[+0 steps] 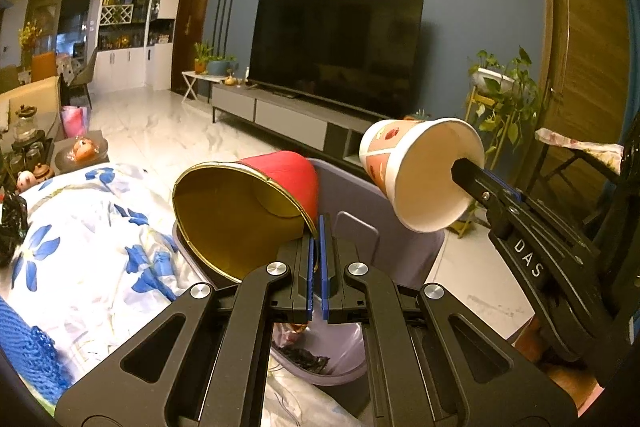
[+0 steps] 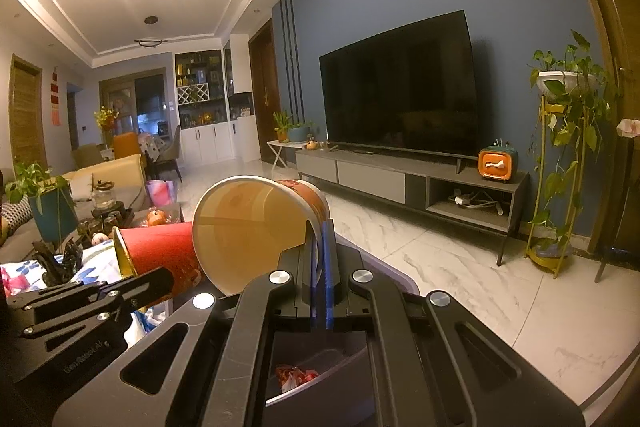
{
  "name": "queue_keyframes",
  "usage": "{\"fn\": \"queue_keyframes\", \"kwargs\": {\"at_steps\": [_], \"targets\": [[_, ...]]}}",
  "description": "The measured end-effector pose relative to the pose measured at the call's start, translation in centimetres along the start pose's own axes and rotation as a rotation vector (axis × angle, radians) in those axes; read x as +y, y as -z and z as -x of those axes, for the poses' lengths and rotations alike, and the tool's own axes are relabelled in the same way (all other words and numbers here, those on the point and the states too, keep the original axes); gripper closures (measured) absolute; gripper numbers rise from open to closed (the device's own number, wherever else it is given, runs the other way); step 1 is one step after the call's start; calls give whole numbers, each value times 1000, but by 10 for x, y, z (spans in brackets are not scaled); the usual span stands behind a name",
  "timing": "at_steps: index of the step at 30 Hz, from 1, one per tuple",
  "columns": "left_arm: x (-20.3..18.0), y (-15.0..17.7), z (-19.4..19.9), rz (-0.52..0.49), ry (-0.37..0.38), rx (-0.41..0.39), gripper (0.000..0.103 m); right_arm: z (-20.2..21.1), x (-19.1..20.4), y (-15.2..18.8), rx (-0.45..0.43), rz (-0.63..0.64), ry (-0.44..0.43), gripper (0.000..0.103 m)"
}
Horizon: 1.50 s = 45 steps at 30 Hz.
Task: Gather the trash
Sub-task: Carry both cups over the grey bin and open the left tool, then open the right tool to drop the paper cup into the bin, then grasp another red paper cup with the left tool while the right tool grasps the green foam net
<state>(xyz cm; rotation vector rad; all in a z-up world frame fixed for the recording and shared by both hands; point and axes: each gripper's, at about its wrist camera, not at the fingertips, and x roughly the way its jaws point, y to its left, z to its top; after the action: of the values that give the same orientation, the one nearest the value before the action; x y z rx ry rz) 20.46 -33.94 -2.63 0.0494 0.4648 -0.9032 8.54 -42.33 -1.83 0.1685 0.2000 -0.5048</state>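
- A living room under warm ceiling light, with a pale marble-look floor [image 2: 420, 251] and a blue wall behind; nearest the cameras lies a white cloth with blue flowers [image 1: 92, 251], rumpled at the left.
- A grey-lilac waste bin [image 1: 352, 187] stands directly below both grippers, lined with a bag; crumpled wrappers and dark scraps lie at its bottom.
- The left gripper [image 1: 319, 227] has its jaws closed on the rim of a red paper cup [image 1: 280, 179] with a gold inside; the cup lies on its side above the bin, its mouth facing the camera.
- The right gripper [image 2: 320, 239] has its jaws closed on the rim of a white patterned paper cup [image 2: 256, 223], one finger inside the mouth and one outside; this cup is also tipped sideways, above the bin's right edge.
- The two cups sit just beside each other, the red one to the left.
- To the left, a low desk [image 1: 60, 163] carries a teapot, glass jars and a small plate.
- Further off, a grey TV cabinet [image 2: 400, 179] runs along the wall, bearing a large dark television [image 2: 400, 87] and an orange tissue box [image 2: 496, 165].
- A trailing plant on a yellow stand [image 2: 560, 147] is at the right; white cabinets and a sofa are at the far left.
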Motion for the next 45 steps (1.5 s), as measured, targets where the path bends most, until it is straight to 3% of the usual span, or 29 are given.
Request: {"fn": "queue_keyframes", "kwargs": {"at_steps": [11, 14, 17, 23, 26, 30, 40, 45], "targets": [[3, 4, -9, 2, 35, 45, 97, -8, 4, 0, 15, -11, -6, 99], [5, 6, -4, -2, 3, 34, 80, -10, 5, 0, 14, -12, -10, 99], [13, 7, 7, 28, -27, -4, 40, -13, 6, 0, 14, -9, -13, 99], [26, 7, 36, 89, -80, -62, 26, -20, 8, 4, 23, 1, -29, 98], [31, 10, 55, 102, -123, -95, 23, -23, 8, 5, 26, 1, -35, 89], [39, 17, 79, 126, -179, -125, 20, -20, 9, 5, 16, -4, -30, 65], [64, 40, 133, 181, -317, -151, 18, 17, 17, 2, -33, -20, -48, 33], [85, 60, 168, 214, -409, -152, 18, 43, 31, 11, -30, -25, -102, 26]]}}
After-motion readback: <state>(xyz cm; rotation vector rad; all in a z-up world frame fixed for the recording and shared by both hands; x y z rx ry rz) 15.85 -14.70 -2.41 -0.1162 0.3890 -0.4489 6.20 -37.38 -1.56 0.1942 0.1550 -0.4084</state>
